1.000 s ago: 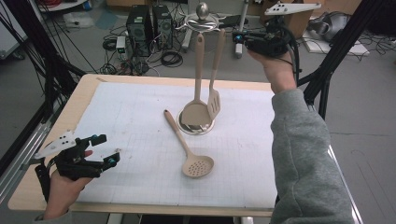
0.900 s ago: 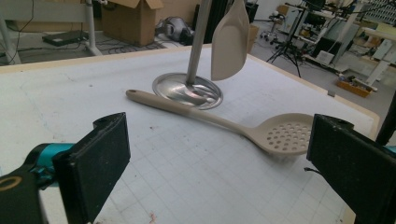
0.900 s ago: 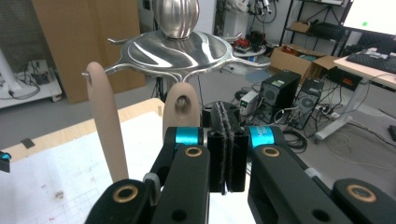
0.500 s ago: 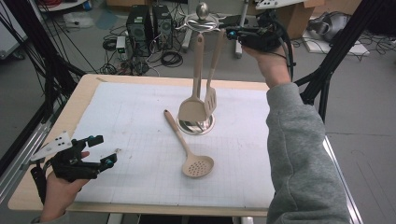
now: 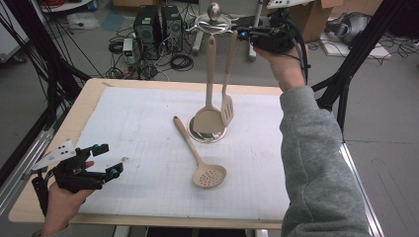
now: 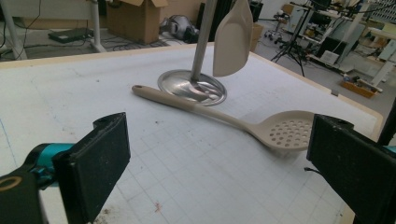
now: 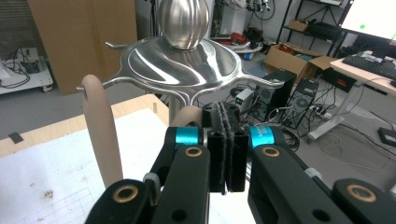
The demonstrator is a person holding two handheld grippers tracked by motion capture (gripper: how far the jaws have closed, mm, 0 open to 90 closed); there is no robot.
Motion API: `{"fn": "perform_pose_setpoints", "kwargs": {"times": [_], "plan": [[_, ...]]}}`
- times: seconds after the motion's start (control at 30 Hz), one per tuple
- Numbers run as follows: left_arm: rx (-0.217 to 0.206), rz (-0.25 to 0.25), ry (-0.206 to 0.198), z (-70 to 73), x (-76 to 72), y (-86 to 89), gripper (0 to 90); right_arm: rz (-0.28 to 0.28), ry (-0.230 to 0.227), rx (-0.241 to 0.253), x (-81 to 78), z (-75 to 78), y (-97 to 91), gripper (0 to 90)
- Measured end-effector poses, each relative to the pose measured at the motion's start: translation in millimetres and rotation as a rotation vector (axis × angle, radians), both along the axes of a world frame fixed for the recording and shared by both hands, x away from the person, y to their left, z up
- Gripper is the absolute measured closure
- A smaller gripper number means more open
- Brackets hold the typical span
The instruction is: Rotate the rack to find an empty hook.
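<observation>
Both grippers differ: our right gripper (image 5: 245,34) sits shut beside the slotted turner (image 5: 227,109), gripping nothing we can see. Our left gripper (image 5: 109,160) gapes empty. Nudging the rack (image 5: 216,22) could swing that turner off.

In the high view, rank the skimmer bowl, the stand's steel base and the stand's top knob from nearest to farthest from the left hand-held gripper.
Measured from the left hand-held gripper at the table's near left corner:
1. Skimmer bowl, lying on the mat to its right.
2. Steel base of the stand, mid-table, beyond the skimmer.
3. Top knob of the stand, high at the far side, near the right hand-held gripper.
</observation>
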State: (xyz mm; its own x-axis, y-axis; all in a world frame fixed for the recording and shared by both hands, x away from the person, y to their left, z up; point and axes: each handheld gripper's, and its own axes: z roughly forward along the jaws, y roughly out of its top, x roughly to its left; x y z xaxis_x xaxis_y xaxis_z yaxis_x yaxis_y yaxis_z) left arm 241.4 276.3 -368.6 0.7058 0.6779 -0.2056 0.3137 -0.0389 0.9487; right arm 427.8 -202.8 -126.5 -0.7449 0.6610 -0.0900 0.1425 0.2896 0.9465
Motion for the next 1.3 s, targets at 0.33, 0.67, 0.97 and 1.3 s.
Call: {"fn": "perform_pose_setpoints", "kwargs": {"times": [0.33, 0.67, 0.97, 1.3], "plan": [[0.002, 0.001, -0.001, -0.3, 0.2, 0.5, 6.6, 0.004, -0.008, -0.005, 3.0, -2.1, 1.3, 89.9], [0.008, 0.000, 0.008, -2.6, 1.8, -0.4, 6.6, -0.001, -0.010, -0.001, -2.9, -1.8, 1.3, 89.9], [0.004, 0.010, 0.010, -3.3, 2.3, 0.7, 6.6, -0.014, -0.013, -0.005, -5.1, -1.1, 2.7, 89.9], [0.007, 0.012, 0.011, -3.8, 2.7, 1.4, 6.6, -0.035, -0.005, 0.000, -8.6, -1.2, 5.5, 89.9]]}}
